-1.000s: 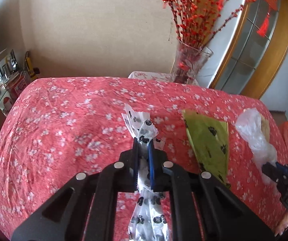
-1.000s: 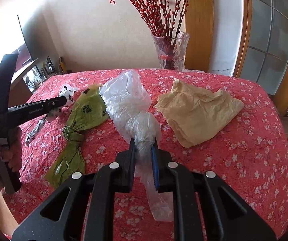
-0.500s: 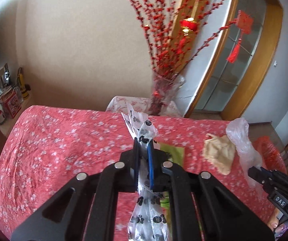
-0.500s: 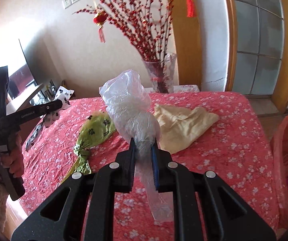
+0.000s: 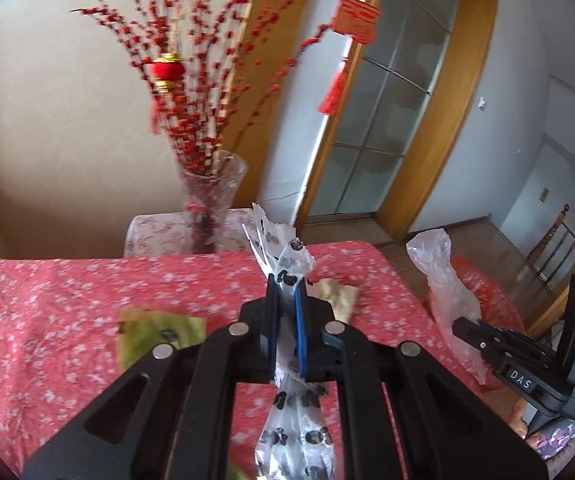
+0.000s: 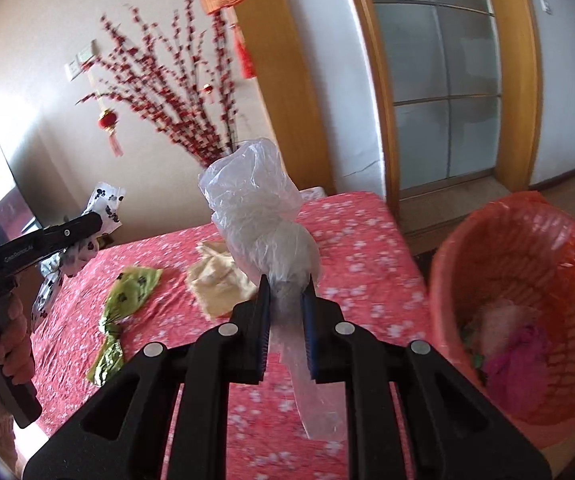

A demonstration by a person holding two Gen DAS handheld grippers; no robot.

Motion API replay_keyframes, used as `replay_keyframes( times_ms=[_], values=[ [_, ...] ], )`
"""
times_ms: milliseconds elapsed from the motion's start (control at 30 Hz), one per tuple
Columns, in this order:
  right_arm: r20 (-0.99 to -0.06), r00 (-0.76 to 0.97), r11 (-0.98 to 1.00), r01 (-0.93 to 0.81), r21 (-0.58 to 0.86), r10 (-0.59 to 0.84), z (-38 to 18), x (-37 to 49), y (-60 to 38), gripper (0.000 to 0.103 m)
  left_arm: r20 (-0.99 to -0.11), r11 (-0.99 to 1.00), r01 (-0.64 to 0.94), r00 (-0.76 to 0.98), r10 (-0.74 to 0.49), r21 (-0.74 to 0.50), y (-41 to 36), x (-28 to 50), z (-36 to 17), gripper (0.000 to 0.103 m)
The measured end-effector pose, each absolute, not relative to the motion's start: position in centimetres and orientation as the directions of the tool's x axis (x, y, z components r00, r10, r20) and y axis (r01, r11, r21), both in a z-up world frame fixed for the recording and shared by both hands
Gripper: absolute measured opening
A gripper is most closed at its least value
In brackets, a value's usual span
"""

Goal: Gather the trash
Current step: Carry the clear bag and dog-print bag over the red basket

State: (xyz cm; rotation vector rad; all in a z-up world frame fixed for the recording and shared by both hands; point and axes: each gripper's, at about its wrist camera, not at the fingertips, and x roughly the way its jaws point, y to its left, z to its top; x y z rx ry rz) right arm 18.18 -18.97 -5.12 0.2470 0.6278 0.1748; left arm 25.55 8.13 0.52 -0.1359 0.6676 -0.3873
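Two bags held: one in each of my fingers, both lifted clear of the bench (image 6: 367, 240).
Left fingers (image 5: 286, 336): pinching the paw-print bag (image 5: 295, 432) at its twisted neck, so the body hangs below and the tail sticks up.
Right fingers (image 6: 287, 320): pinching the clear bag (image 6: 259, 216) at its knot; the puffed end stands above, the loose tail droops under.
Why the necks: I judge a gathered neck gives the firmest hold on thin film.
Left behind: green bag (image 6: 127, 296) and tan bag (image 6: 219, 284), on the bench ahead-left of my right fingers.
Basket (image 6: 567, 224): lined in red, just right of my right fingers, past the bench edge, mouth open.
Room: open air between bench edge and basket rim; vase of red branches (image 5: 211, 200) stands far ahead.
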Motion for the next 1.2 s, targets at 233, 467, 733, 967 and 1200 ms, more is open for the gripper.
replay_keyframes(
  times_ms=[233,467,733,967,1200],
  values=[
    [-0.544,0.825,0.948,0.034,0.316,0.152,-5.3,16.7,-25.0,0.015,-0.564,0.872,0.403,0.666,-0.488,-0.279,1.7,25.7,0.4,0.009],
    [-0.542,0.838,0.932,0.151,0.330,0.056,-5.5,15.0,-30.5,0.015,-0.552,0.807,0.498,0.595,-0.584,-0.316,-4.9,25.6,0.2,0.009],
    [-0.541,0.841,0.911,0.241,0.335,-0.023,-5.6,13.2,-35.0,0.015,-0.539,0.734,0.582,0.516,-0.666,-0.349,-11.8,25.6,0.1,0.009],
    [-0.537,0.841,0.894,0.287,0.344,-0.063,-5.7,12.2,-37.7,0.015,-0.537,0.677,0.638,0.449,-0.714,-0.367,-16.7,25.2,-0.6,0.009],
    [-0.533,0.841,0.876,0.319,0.362,-0.086,-6.1,11.7,-40.0,0.015,-0.544,0.637,0.670,0.394,-0.741,-0.382,-20.5,25.0,-1.4,0.009]
  ],
)
